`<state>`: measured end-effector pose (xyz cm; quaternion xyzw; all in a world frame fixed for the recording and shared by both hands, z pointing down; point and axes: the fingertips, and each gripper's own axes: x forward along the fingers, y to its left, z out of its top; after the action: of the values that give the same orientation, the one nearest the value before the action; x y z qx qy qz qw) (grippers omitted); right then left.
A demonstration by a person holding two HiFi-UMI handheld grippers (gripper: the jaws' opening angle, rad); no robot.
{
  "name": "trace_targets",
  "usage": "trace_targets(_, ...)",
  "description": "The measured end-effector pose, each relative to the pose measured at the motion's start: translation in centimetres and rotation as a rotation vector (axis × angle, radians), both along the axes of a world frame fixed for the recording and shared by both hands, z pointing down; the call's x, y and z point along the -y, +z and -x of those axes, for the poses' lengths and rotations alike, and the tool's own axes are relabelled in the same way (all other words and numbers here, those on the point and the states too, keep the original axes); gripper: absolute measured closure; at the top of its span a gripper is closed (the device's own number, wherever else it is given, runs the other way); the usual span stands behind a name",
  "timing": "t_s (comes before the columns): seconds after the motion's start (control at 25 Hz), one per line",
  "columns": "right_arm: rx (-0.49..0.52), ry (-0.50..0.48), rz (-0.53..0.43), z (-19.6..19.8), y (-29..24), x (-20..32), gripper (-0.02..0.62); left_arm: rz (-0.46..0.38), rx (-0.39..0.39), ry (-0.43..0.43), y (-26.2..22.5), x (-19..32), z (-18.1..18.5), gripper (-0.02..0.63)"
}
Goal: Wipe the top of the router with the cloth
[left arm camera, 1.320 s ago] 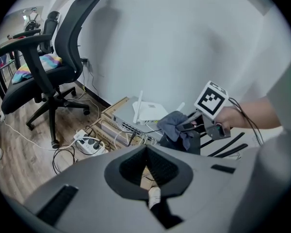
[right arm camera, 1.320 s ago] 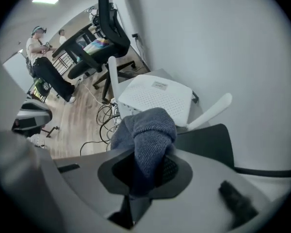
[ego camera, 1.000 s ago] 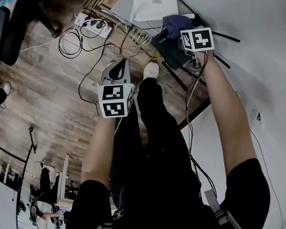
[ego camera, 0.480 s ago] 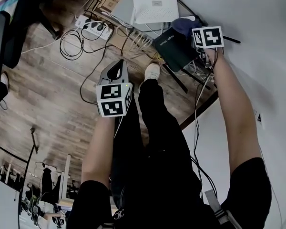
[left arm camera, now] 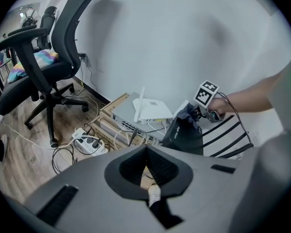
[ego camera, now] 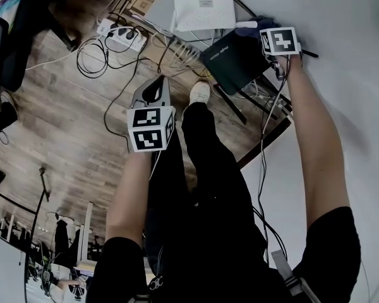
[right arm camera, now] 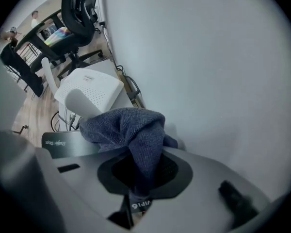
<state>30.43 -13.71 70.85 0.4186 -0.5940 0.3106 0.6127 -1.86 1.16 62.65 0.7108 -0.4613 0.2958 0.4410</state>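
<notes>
Person wears a black short-sleeved top (ego camera: 328, 248), black trousers (ego camera: 208, 188) and a pale shoe (ego camera: 200, 92), upper centre. Left gripper (ego camera: 155, 86): grey shell, white cube with black square markers. Right gripper (ego camera: 265, 31), upper right: matching cube. A thin black cable (ego camera: 263, 150) runs along the right forearm.

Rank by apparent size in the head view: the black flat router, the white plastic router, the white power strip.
Black flat router and white plastic router: nearly alike, black perhaps slightly larger, too close to rank.
White power strip: clearly smallest.
</notes>
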Motion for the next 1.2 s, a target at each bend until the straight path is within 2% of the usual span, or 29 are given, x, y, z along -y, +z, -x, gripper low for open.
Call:
trace_targets(0.24,-0.024,-0.1,0.092,-0.4,0.3,-1.5,0.538,0.009,-0.002,-0.008,0.5,0.2,0.1,0.601)
trace_targets(0.56,-0.067,-0.13,0.282,-2.1,0.7,-4.9,0.538,0.012,-0.01,-0.004,0.4,-0.1,-0.2,0.601)
trace_targets(0.72,-0.165,-0.124,0.404,-3.5,0.7,-6.8,0.538,0.008,-0.011,-0.009,0.3,0.1,-0.3,0.601)
trace_targets(0.92,-0.278,-0.182,0.522,-4.6,0.7,-8.7,0.538,0.011,-0.019,-0.001,0.4,-0.3,-0.6,0.601)
trace_targets(1.2,-0.31,-0.279,0.573,-4.2,0.9,-10.3,0.538,0.017,-0.023,0.001,0.3,-0.8,-0.6,0.601)
